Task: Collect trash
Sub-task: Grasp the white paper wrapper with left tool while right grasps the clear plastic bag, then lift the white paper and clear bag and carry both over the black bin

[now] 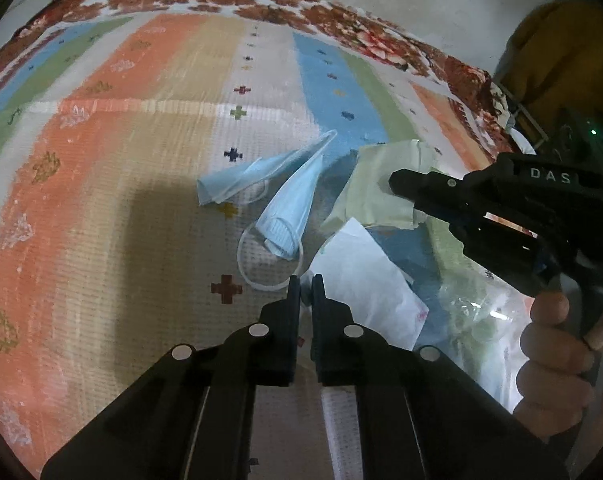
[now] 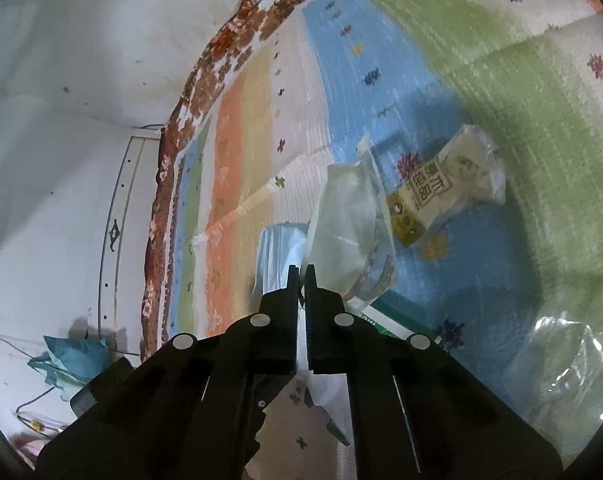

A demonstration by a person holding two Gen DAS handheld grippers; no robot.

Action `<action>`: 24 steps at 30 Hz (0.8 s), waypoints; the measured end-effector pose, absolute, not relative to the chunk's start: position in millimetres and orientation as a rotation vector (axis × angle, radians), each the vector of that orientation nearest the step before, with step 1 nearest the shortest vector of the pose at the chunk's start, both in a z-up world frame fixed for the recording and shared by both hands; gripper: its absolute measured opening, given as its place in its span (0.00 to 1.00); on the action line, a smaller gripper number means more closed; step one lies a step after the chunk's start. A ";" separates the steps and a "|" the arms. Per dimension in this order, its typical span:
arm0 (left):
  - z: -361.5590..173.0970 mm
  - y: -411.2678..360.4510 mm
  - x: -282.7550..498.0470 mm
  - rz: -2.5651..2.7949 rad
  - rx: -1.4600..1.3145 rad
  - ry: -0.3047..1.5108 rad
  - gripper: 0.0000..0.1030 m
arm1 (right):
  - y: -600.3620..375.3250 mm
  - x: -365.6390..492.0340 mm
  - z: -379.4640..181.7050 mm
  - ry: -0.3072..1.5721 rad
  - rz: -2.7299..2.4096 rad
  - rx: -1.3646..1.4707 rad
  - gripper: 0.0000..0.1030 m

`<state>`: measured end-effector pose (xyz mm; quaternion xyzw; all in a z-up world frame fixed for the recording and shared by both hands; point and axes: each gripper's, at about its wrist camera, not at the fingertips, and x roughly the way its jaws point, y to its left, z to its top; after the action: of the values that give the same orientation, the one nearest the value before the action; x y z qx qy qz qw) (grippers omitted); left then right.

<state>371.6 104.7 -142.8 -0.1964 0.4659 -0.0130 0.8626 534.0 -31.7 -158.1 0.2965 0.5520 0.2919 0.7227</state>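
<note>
Only the left wrist view shows the 2 blue face masks (image 1: 261, 196) on the striped bedspread (image 1: 101, 200); the left tool (image 1: 306, 280) is closed on a white paper (image 1: 365, 276); the right tool (image 1: 397, 182), fully closed, touches green paper (image 1: 375, 184); the right view alone shows a yellow snack wrapper (image 2: 433, 196).

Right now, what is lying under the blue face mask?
Under the blue face mask only the striped mat shows, with its white ear loop resting there. Anything directly beneath stays covered.
</note>
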 end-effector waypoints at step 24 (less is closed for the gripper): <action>-89.8 123.7 336.5 -0.013 -0.432 0.889 0.01 | -49.0 504.6 -92.3 1.087 0.573 0.343 0.00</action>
<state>336.5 123.7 -89.8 -0.2074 0.4265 -0.0062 0.8803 504.6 -49.0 -92.3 0.1599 0.5073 0.2675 0.8035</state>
